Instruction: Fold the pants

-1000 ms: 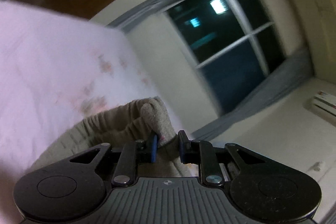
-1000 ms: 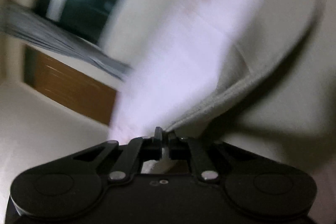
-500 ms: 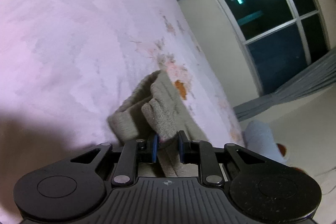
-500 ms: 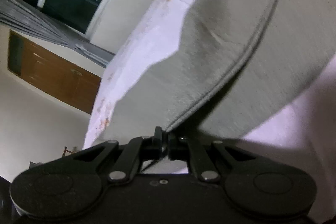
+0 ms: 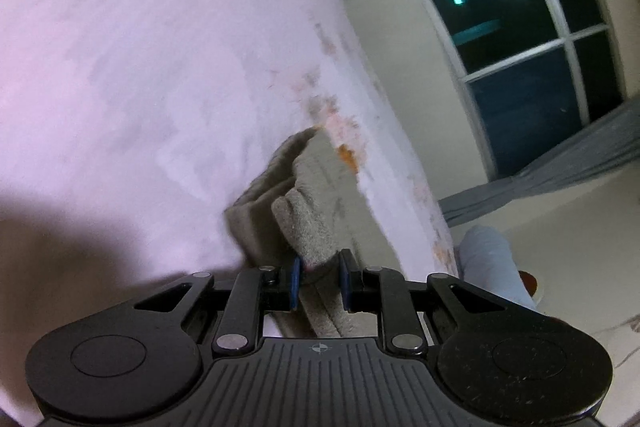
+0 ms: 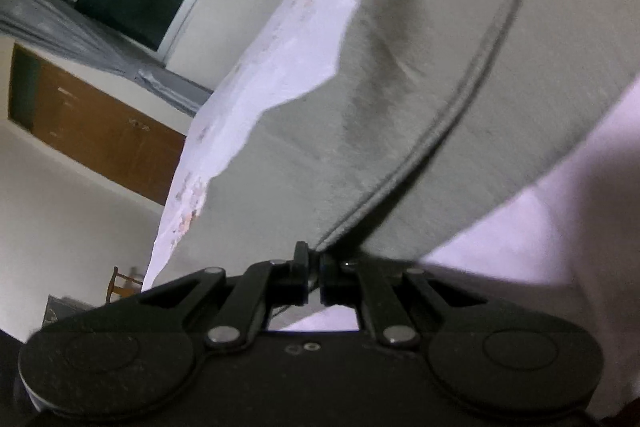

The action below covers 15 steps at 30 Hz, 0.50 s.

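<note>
Pale lilac floral bedsheet [image 5: 140,67] underneath; left tool [image 5: 319,281] pinches bunched grey-beige fleece pants [image 5: 308,227], right tool [image 6: 315,269] clamps their seamed edge.

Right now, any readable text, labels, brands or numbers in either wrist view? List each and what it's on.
No readable text in either view.
Left gripper, shut on the grey pants: only a small crosshair mark on its body, no letters.
Right gripper, shut on the pants hem: two tiny round marks on its body, no letters.
Bedsheet: blurred orange floral print, no words.
Wooden door: faint marks, too small and blurred to read.
</note>
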Each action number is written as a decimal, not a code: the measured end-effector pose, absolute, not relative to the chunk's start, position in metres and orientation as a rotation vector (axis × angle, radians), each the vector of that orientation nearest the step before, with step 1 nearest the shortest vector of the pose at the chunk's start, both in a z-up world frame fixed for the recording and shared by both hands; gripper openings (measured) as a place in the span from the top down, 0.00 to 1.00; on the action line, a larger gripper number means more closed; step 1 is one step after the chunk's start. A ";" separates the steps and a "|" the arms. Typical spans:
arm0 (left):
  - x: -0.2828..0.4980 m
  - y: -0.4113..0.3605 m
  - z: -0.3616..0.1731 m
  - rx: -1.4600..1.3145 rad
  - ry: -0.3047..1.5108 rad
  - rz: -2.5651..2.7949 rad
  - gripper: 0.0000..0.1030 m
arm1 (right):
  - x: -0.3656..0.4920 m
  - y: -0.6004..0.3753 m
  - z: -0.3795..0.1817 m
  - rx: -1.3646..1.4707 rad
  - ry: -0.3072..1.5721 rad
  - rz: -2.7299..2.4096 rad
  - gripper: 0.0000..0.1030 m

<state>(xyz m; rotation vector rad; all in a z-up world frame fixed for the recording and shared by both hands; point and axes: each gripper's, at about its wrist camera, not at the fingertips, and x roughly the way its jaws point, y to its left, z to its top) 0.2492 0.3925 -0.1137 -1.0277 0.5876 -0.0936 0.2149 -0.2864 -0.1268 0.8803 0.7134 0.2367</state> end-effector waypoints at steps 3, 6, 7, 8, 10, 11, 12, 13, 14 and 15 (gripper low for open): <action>0.253 0.391 -0.103 -1.019 0.548 -0.114 0.81 | 0.208 -0.290 -0.120 0.898 0.682 0.252 1.00; 0.260 0.393 -0.090 -1.001 0.512 -0.143 0.81 | 0.202 -0.292 -0.118 0.919 0.643 0.268 1.00; 0.261 0.393 -0.090 -0.986 0.533 -0.134 0.81 | 0.202 -0.293 -0.122 0.912 0.647 0.267 1.00; 0.264 0.394 -0.095 -0.965 0.584 -0.110 0.81 | 0.204 -0.292 -0.127 0.892 0.670 0.257 1.00; 0.268 0.396 -0.118 -0.964 0.689 -0.060 0.81 | 0.207 -0.294 -0.145 0.882 0.760 0.226 1.00; 0.266 0.397 -0.123 -0.982 0.683 -0.067 0.81 | 0.205 -0.296 -0.150 0.924 0.750 0.227 1.00; 0.262 0.398 -0.125 -0.988 0.673 -0.071 0.81 | 0.204 -0.298 -0.151 0.942 0.740 0.227 1.00; 0.259 0.398 -0.125 -0.995 0.666 -0.072 0.81 | 0.204 -0.298 -0.149 0.933 0.736 0.227 1.00; 0.259 0.398 -0.125 -1.001 0.663 -0.074 0.81 | 0.205 -0.296 -0.147 0.908 0.737 0.229 1.00; 0.259 0.398 -0.125 -1.001 0.665 -0.072 0.81 | 0.200 -0.299 -0.147 0.898 0.738 0.232 1.00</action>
